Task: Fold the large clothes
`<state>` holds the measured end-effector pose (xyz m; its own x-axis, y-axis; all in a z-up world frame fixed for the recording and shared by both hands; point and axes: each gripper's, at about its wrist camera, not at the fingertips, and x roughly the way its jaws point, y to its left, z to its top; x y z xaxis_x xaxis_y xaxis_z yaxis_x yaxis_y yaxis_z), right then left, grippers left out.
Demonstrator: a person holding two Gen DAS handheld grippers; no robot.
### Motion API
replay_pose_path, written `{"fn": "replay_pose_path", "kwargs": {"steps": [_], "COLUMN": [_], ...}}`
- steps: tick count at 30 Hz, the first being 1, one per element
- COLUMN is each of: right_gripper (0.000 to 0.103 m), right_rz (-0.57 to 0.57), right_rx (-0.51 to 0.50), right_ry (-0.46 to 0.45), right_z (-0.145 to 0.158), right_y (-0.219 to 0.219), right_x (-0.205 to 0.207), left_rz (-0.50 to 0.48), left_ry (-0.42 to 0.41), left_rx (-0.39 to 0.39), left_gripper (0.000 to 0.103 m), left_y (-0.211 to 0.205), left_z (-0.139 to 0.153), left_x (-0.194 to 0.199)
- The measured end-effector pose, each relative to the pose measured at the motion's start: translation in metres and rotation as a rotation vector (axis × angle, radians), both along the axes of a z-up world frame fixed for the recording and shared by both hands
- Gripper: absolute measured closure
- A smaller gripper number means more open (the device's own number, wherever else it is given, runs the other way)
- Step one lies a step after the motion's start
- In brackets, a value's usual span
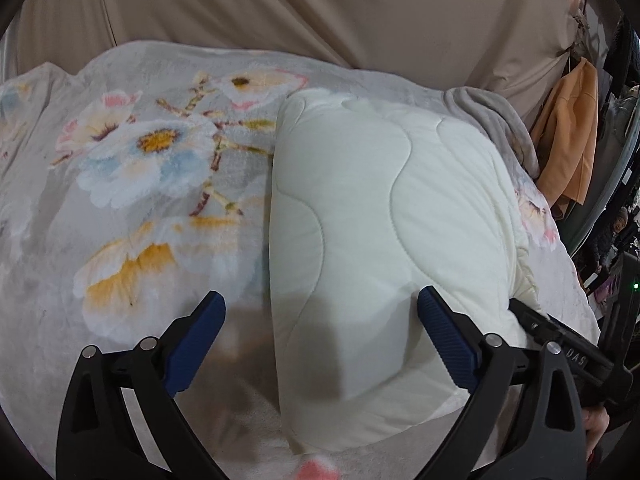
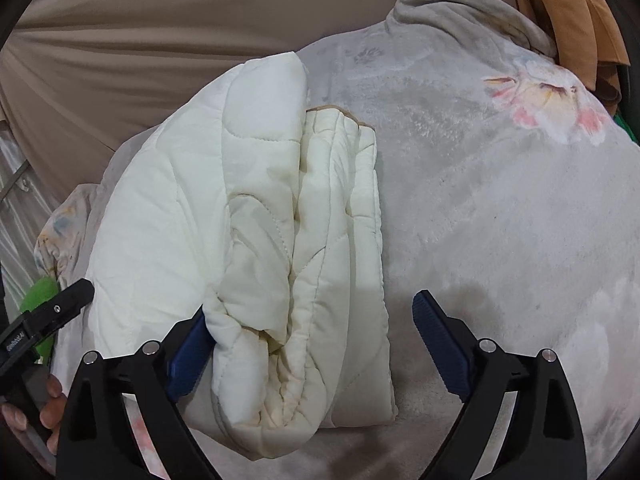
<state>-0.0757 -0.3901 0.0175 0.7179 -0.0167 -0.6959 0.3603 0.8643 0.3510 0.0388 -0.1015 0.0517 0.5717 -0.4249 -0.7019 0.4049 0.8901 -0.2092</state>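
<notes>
A cream quilted garment [image 1: 384,216] lies folded into a thick bundle on a grey floral blanket [image 1: 152,168]. My left gripper [image 1: 320,304] is open, its blue pads wide apart over the bundle's near left edge. In the right wrist view the bundle [image 2: 256,220] shows its stacked folded edges. My right gripper [image 2: 308,312] is open around the bundle's near end, with the left pad touching the fabric. The blanket [image 2: 500,220] spreads to the right of it.
A beige curtain [image 1: 320,4] hangs behind the bed. An orange cloth [image 1: 568,140] hangs at the right. The other gripper's black body [image 1: 568,344] shows at the lower right, and likewise at the left of the right wrist view [image 2: 44,316], beside a green object [image 2: 38,296].
</notes>
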Motion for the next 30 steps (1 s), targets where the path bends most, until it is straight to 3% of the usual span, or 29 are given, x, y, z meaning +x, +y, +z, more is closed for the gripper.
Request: {"fn": "replay_pose_path", "kwargs": {"steps": [8,11,16,20,23,25,28,30], "right_gripper": [0.011,0.008,0.009,0.024,0.027,0.025,0.011,0.008], "right_rz": [0.049,0.061,0.083,0.104,0.112,0.110,0.101,0.107], "right_rx": [0.128,0.131,0.146,0.145,0.162,0.192,0.206,0.229], "right_ry": [-0.022,-0.023,-0.032,-0.047,-0.053,-0.058,-0.041,-0.036], "right_z": [-0.012,-0.012,-0.012,-0.009,-0.010,-0.015,-0.022,-0.026], "right_y": [-0.006,-0.005,-0.013,-0.013,-0.017,-0.022,-0.027,-0.029], "right_x": [0.009,0.016,0.030,0.040,0.041,0.044,0.048,0.049], "left_rz": [-0.046,-0.085,-0.064,-0.055,-0.053,-0.049,-0.046,-0.050], "left_ry": [0.058,0.102,0.077,0.022,-0.034,-0.052,-0.059,-0.052], "left_rx": [-0.087,-0.115,-0.070,-0.010,0.043,0.061,0.071,0.069], "left_gripper": [0.005,0.005,0.005,0.005,0.005,0.005,0.005,0.005], "left_y": [0.002,-0.008,-0.027,-0.045,-0.058,-0.063,-0.065,-0.064], "left_z": [-0.016,-0.022,-0.022,-0.015,-0.011,-0.010,-0.012,-0.013], "left_x": [0.002,0.009,0.012,0.011,0.009,0.011,0.013,0.015]}}
